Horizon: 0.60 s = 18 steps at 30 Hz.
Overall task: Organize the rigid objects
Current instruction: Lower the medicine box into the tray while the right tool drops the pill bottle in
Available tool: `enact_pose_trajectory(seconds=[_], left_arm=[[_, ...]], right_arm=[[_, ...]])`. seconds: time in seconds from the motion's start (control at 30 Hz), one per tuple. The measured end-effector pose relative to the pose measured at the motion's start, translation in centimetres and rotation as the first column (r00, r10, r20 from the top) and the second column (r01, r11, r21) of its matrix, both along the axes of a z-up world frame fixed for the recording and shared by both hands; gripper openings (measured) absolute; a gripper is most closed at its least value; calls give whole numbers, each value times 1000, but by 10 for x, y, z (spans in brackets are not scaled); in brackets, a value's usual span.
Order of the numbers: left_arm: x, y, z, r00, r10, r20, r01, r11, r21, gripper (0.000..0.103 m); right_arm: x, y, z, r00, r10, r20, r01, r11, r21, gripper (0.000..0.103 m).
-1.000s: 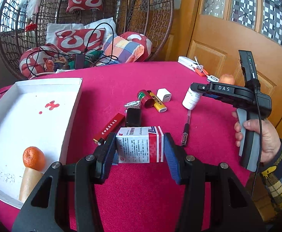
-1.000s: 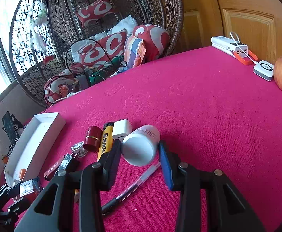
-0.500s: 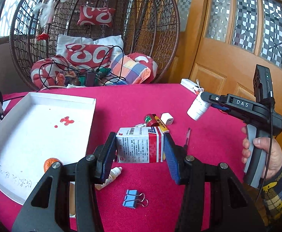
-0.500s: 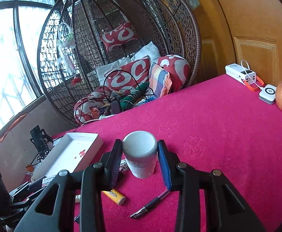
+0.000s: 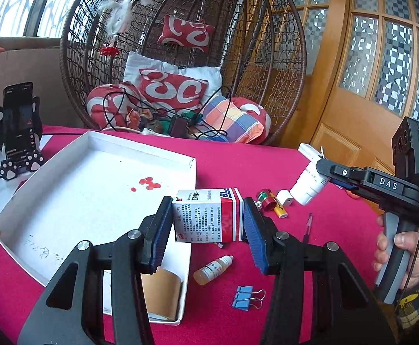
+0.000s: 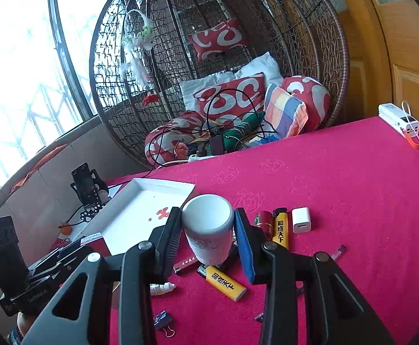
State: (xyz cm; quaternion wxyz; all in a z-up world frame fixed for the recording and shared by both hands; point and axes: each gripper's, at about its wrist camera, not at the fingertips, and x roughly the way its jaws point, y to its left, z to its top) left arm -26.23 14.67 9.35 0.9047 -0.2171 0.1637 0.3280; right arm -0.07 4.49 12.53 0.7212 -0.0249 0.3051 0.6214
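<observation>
My left gripper is shut on a white, red and blue medicine box and holds it above the table at the right edge of the white tray. My right gripper is shut on a white plastic bottle, held in the air above the scattered small items; it also shows in the left wrist view. The tray lies to the left of the bottle. The left gripper's body shows at the lower left of the right wrist view.
On the red tablecloth lie two yellow lighters, a red tube, a white charger plug, a pen, a dropper bottle and a blue binder clip. A phone on a stand is at the left, a wicker chair behind.
Both grippers have risen from the table with their loads. The left one has moved left with the box to the tray's edge. The right one has lifted the bottle and swung toward the tray.
</observation>
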Motion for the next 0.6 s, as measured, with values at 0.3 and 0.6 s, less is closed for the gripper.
enact_pose_trajectory(seconds=[0.3, 0.6], left_arm=[[-53, 39, -16, 983, 185, 10, -185, 981, -51, 48], [-100, 66, -40, 949, 314, 8, -311, 943, -119, 48]], right_arm=[[-54, 48, 10, 987, 155, 37, -153, 988, -34, 37], [-103, 101, -15, 962, 268, 46, -261, 957, -123, 37]])
